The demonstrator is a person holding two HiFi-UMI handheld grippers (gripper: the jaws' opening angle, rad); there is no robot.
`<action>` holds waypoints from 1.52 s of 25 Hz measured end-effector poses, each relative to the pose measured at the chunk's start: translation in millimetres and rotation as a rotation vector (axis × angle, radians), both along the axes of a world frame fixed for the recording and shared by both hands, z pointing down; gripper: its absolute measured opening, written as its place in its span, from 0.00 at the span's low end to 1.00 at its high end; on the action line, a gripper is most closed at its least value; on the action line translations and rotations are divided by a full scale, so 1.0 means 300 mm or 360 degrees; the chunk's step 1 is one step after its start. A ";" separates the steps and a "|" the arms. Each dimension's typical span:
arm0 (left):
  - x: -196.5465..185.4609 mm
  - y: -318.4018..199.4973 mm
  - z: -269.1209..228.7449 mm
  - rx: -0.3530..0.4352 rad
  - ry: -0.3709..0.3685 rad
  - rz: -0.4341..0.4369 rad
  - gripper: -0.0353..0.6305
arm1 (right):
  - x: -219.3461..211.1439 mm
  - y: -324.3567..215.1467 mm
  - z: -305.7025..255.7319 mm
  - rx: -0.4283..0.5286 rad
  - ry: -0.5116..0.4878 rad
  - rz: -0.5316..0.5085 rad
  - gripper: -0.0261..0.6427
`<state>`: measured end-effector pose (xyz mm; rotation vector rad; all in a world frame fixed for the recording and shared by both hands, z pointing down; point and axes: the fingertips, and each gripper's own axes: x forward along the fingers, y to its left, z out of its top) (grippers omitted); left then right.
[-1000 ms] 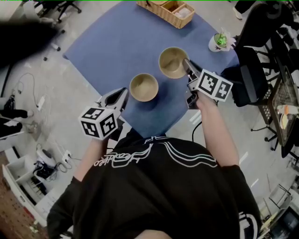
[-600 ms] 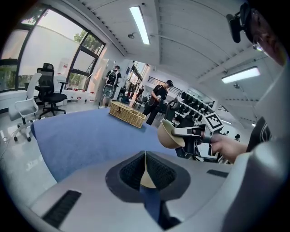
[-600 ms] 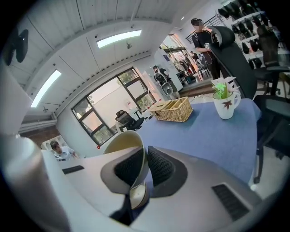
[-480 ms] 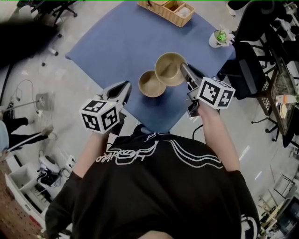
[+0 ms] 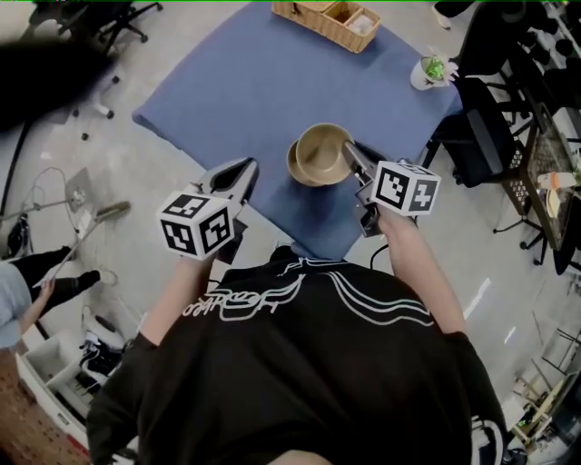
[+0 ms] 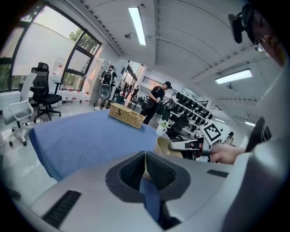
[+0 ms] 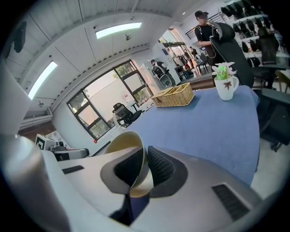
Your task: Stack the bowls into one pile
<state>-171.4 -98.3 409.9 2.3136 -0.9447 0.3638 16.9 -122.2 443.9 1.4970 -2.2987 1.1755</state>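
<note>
In the head view my right gripper [image 5: 349,156] is shut on the right rim of a tan bowl [image 5: 322,150] and holds it just over a second tan bowl. Of that lower bowl only the left rim [image 5: 292,169] shows, on the blue cloth. In the right gripper view the held bowl's wall [image 7: 133,152] sits pinched between the pads. My left gripper [image 5: 243,173] hovers to the left of the bowls, past the cloth's near edge, shut with nothing in it. The left gripper view shows the held bowl [image 6: 164,146] ahead.
The blue-covered table [image 5: 236,82] carries a wicker basket [image 5: 329,20] at its far edge and a white mug with a green plant [image 5: 427,73] at the far right corner. A black office chair [image 5: 481,136] stands right of the table. Cables and boxes lie on the floor at left.
My right gripper has carried its bowl leftward until it sits over the other bowl, which now shows only as a rim. The left gripper rose slightly and stayed shut.
</note>
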 end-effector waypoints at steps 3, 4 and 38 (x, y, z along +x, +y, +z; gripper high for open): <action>-0.021 -0.005 0.013 -0.0004 -0.0002 0.0030 0.10 | -0.025 0.007 0.040 -0.0030 0.0029 0.0008 0.12; -0.027 -0.004 0.017 -0.0008 -0.0001 0.0039 0.10 | -0.032 0.011 0.051 -0.0041 0.0039 0.0011 0.12; 0.035 0.056 0.031 -0.0025 0.0061 0.0259 0.10 | -0.079 0.139 -0.096 0.0447 0.0322 -0.0216 0.44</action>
